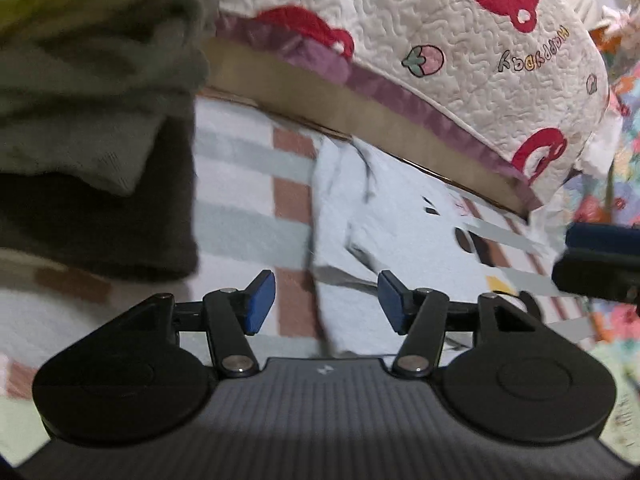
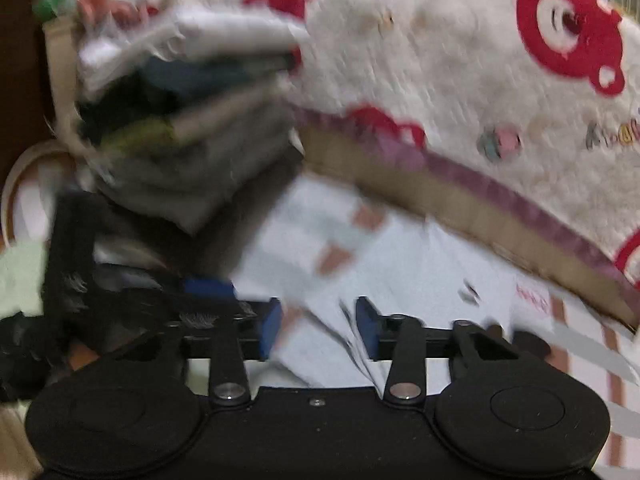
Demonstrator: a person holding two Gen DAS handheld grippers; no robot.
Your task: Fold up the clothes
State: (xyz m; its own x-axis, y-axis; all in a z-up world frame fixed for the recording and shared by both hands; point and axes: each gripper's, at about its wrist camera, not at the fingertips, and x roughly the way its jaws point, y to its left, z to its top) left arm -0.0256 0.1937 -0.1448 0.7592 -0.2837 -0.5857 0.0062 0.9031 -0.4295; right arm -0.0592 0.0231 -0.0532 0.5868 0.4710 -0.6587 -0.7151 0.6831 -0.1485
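Observation:
A pale blue-white garment (image 1: 384,220) lies on the striped sheet, with folds and a dark print. My left gripper (image 1: 326,300) is open just above its near edge, blue pads apart with the cloth's fold between them. My right gripper (image 2: 318,328) is open over the same garment (image 2: 400,280), with nothing clamped. The right gripper shows at the right edge of the left wrist view (image 1: 600,260). The left gripper shows at the left of the right wrist view (image 2: 132,292). The right wrist view is blurred.
A stack of folded clothes (image 1: 92,120) stands at the left; it also shows in the right wrist view (image 2: 188,120). A white quilted cover with red bear prints (image 1: 440,40) drapes over a cardboard edge (image 1: 360,120) behind. Colourful fabric lies at the far right (image 1: 624,160).

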